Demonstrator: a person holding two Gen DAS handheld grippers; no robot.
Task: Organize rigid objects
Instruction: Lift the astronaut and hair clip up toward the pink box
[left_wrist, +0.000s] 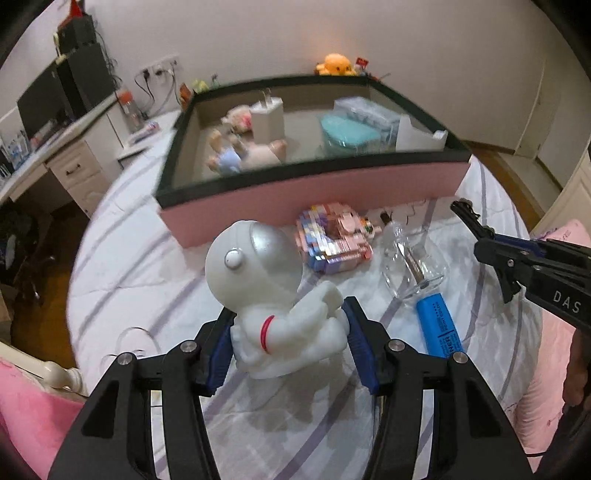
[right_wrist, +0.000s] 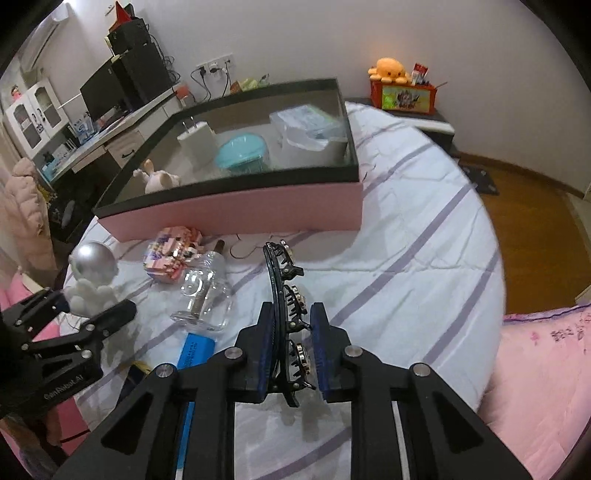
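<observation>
My left gripper (left_wrist: 290, 336) is shut on a white astronaut figure (left_wrist: 273, 291) with a silver visor and holds it above the bed. It also shows in the right wrist view (right_wrist: 94, 277). My right gripper (right_wrist: 291, 332) is shut on a black toothed hair clip (right_wrist: 286, 295) with metal studs, whose tip sticks out in the left wrist view (left_wrist: 469, 218). A pink box (left_wrist: 314, 192) with a black rim stands ahead and holds a white charger, a teal container and small toys. A pink brick model (left_wrist: 334, 236), a clear glass bottle (left_wrist: 410, 258) and a blue highlighter (left_wrist: 439, 325) lie on the bed.
The striped white bedspread (right_wrist: 406, 258) carries everything. A desk with monitor and speakers (left_wrist: 62, 92) stands at the left. A pink pillow (right_wrist: 546, 369) lies at the right. An orange plush on a red box (right_wrist: 402, 88) sits on a bedside table behind.
</observation>
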